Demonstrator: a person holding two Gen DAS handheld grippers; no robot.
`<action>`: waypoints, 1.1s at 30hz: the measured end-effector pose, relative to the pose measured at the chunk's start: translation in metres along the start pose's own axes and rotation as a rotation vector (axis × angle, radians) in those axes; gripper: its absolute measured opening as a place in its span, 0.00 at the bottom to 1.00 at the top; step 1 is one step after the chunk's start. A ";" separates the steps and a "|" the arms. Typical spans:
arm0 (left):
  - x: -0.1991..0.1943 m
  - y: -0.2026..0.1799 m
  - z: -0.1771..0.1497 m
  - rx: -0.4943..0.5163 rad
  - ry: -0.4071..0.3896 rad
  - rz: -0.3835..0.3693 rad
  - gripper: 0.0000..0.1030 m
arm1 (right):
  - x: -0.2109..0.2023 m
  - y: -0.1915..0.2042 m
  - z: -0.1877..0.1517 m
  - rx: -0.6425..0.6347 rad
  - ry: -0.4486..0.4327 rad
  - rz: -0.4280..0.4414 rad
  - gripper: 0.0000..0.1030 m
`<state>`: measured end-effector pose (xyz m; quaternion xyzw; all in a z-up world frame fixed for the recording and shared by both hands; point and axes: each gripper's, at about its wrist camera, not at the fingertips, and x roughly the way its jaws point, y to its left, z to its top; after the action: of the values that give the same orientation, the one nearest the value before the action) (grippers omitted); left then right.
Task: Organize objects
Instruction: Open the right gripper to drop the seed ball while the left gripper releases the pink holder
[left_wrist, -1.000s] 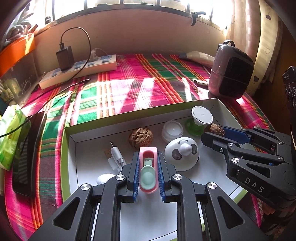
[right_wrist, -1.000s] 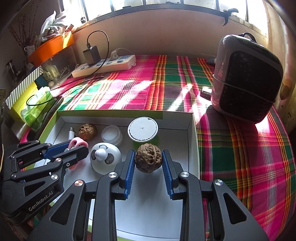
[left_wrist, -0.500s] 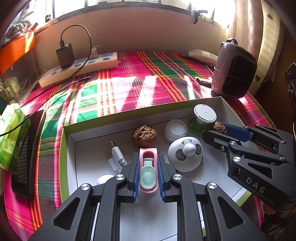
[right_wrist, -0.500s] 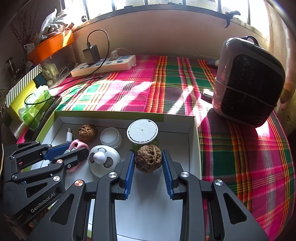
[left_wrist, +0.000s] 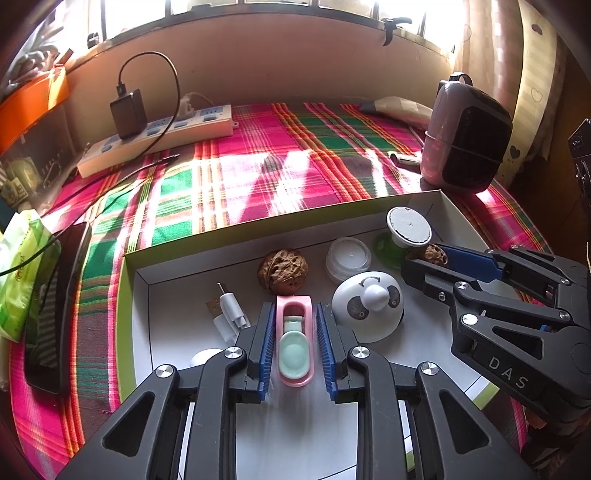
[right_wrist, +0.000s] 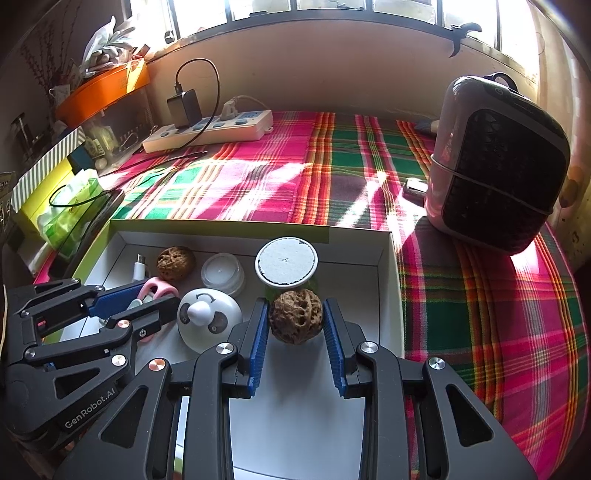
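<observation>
Box holds everything on my plaid cloth. My left gripper is opening, its blue pads clear of the pink clip between them. My right gripper stands narrowly parted around a walnut; I cannot tell whether it pinches.

A plaid cloth in pink, green and orange covered the table, with sunlight falling across it in bright patches. At twelve o'clock a plain beige wall rose to a window with dark bars. At two o'clock in the left view hung a pale striped curtain. At ten o'clock an orange tray sat on a cluttered shelf.
</observation>
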<state>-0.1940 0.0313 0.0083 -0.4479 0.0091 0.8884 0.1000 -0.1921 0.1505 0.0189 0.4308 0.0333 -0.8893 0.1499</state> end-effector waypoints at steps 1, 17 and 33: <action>0.000 0.000 0.000 0.001 0.001 0.002 0.23 | 0.000 0.000 0.000 0.000 0.000 -0.004 0.30; -0.003 0.001 -0.003 -0.001 0.003 0.010 0.29 | -0.003 0.000 -0.002 0.014 -0.004 -0.004 0.41; -0.014 -0.003 -0.008 -0.007 -0.016 0.015 0.30 | -0.012 0.001 -0.007 0.030 -0.017 -0.002 0.41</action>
<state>-0.1792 0.0310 0.0150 -0.4412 0.0086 0.8926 0.0919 -0.1798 0.1539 0.0241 0.4255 0.0193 -0.8934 0.1428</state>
